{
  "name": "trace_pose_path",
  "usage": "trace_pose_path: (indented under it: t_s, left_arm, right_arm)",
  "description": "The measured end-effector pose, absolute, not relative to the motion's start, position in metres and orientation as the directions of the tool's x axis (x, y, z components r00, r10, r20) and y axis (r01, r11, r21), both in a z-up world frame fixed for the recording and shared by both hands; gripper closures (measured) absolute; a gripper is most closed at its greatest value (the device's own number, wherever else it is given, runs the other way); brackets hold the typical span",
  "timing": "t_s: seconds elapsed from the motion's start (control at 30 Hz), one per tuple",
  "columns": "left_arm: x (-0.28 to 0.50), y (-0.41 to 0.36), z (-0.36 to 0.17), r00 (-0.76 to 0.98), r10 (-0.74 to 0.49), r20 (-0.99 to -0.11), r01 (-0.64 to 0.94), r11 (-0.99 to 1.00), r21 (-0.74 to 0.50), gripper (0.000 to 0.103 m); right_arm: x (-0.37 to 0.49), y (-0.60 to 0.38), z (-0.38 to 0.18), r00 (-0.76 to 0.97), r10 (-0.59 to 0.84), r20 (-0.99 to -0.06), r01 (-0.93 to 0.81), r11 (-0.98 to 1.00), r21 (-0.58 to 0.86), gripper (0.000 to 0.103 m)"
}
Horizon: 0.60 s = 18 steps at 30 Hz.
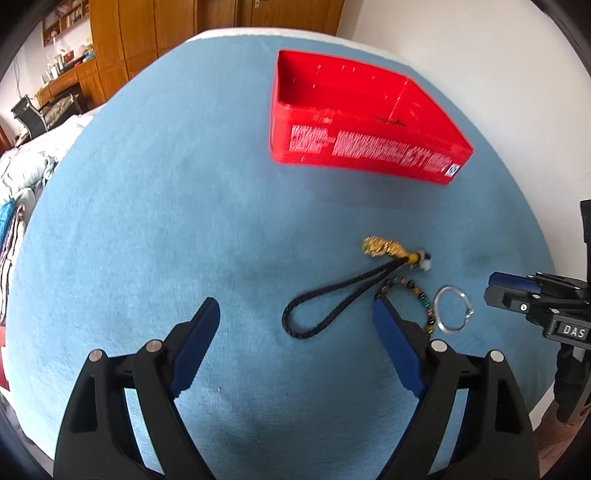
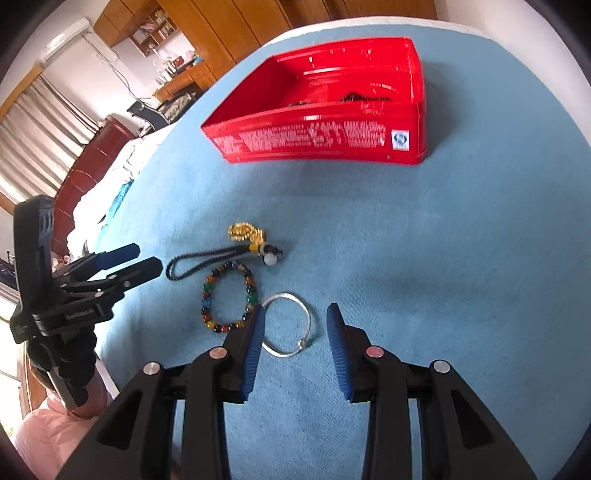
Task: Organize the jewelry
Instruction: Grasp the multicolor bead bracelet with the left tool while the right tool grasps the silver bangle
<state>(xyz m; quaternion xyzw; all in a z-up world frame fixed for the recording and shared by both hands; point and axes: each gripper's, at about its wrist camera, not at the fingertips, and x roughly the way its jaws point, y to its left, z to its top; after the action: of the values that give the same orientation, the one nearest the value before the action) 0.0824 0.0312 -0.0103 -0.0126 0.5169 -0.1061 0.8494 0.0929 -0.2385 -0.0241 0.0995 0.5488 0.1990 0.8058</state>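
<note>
A red box (image 1: 365,144) (image 2: 321,140) stands open at the far side of the blue cloth, with something dark inside. A black cord with a gold charm (image 1: 332,306) (image 2: 207,258), a multicoloured bead bracelet (image 1: 417,295) (image 2: 229,295) and a silver bangle (image 1: 452,310) (image 2: 288,323) lie together on the cloth. My left gripper (image 1: 295,314) is open and empty, its jaws either side of the cord loop. My right gripper (image 2: 295,317) is open and empty, its jaws around the silver bangle.
The blue cloth (image 1: 147,221) covers a round table with a white edge. Wooden cabinets (image 1: 147,33) and a chair stand behind it. Bedding lies at the left. The other gripper shows at the right edge of the left wrist view (image 1: 491,291) and at the left of the right wrist view (image 2: 147,262).
</note>
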Motion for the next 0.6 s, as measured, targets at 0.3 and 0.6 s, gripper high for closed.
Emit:
trace_pose_path:
  t_s: [0.3,0.6]
  left_arm:
    - [0.077,0.033,-0.022,0.420,-0.186,-0.888,0.157,0.979,-0.131,0.019]
    - [0.070,0.028,-0.023,0.409,-0.192,-0.892,0.162,0.977,-0.136,0.016]
  right_arm:
    - [0.089,-0.233,-0.037,0.278,0.418,-0.865,-0.216,0.904,0.368,0.063]
    - [0.086,-0.229,-0.044,0.262,0.406,-0.876,-0.222,0.908,0.354,0.056]
